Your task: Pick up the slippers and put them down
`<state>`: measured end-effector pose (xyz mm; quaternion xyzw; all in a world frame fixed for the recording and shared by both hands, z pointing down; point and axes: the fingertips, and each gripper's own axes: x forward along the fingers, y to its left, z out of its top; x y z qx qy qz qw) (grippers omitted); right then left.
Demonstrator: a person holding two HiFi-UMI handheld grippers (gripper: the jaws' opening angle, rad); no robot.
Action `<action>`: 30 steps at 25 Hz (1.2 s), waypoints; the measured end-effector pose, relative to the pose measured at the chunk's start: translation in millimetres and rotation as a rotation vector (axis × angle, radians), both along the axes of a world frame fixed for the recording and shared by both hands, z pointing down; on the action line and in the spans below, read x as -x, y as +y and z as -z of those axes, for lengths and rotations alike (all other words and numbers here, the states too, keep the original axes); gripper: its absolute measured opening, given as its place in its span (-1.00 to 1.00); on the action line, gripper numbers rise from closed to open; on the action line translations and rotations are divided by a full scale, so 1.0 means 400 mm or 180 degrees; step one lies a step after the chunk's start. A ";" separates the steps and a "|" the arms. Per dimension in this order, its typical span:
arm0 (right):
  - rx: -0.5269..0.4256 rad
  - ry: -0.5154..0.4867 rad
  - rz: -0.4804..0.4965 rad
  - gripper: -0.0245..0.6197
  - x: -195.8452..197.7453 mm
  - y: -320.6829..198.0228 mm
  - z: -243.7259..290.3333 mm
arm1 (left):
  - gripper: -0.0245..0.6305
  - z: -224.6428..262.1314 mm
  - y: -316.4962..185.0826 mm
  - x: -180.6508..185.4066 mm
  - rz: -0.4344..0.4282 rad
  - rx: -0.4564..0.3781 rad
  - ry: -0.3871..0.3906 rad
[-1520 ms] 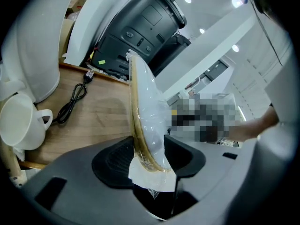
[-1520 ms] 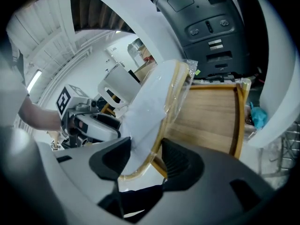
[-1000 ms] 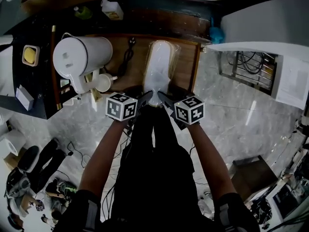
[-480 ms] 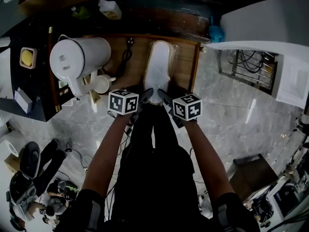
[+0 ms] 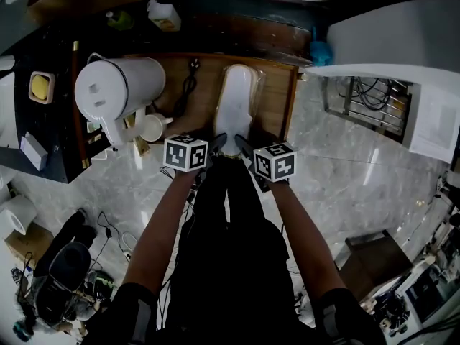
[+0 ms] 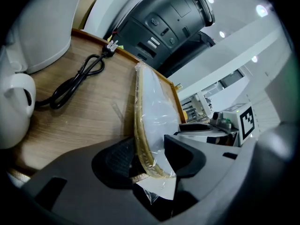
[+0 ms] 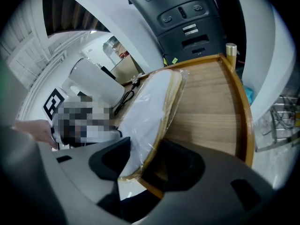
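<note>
The work surface is a wooden tabletop (image 5: pixel 272 95) with a raised rim, set on a glossy marble-pattern floor (image 5: pixel 345 171). A white electric kettle (image 5: pixel 118 85) is stood at the left end of the tabletop, with a white cup (image 5: pixel 151 126) just beside it at the near edge. A black power cable (image 5: pixel 188 85) is laid on the wood between the kettle and the slippers (image 5: pixel 236 103). Dark furniture is seen beyond the far rim, and loose cables and bags are scattered on the floor at lower left.

The slippers are white with a tan sole edge and are sealed in clear plastic film. They are laid lengthwise on the middle of the tabletop, with the near end at the near rim.

The left gripper (image 5: pixel 218 144) and the right gripper (image 5: pixel 241 144) are brought together at that near end, pointed steeply downward. In the left gripper view, the jaws of the left gripper (image 6: pixel 150 156) are set fairly wide and are closed on the wrapped slippers (image 6: pixel 154 111), with a pad pressed to each side. In the right gripper view, the right gripper (image 7: pixel 140 161) is likewise clamped on the slippers (image 7: pixel 147 102), one pad on the white face and one under the tan sole
</note>
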<state>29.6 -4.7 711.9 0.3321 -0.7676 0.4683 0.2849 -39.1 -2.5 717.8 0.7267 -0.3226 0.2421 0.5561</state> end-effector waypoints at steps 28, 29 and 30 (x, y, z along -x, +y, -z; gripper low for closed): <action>-0.0418 -0.0083 0.0117 -0.44 -0.026 0.011 0.201 | -0.22 0.207 -0.005 0.041 -0.0179 -0.0476 0.0071; -0.0460 -0.0087 0.0133 -0.49 -0.026 0.015 0.218 | -0.22 0.223 0.000 0.037 -0.0211 -0.0518 0.0098; -0.0505 -0.0086 0.0143 -0.53 -0.026 0.020 0.234 | -0.22 0.239 0.007 0.033 -0.0243 -0.0559 0.0121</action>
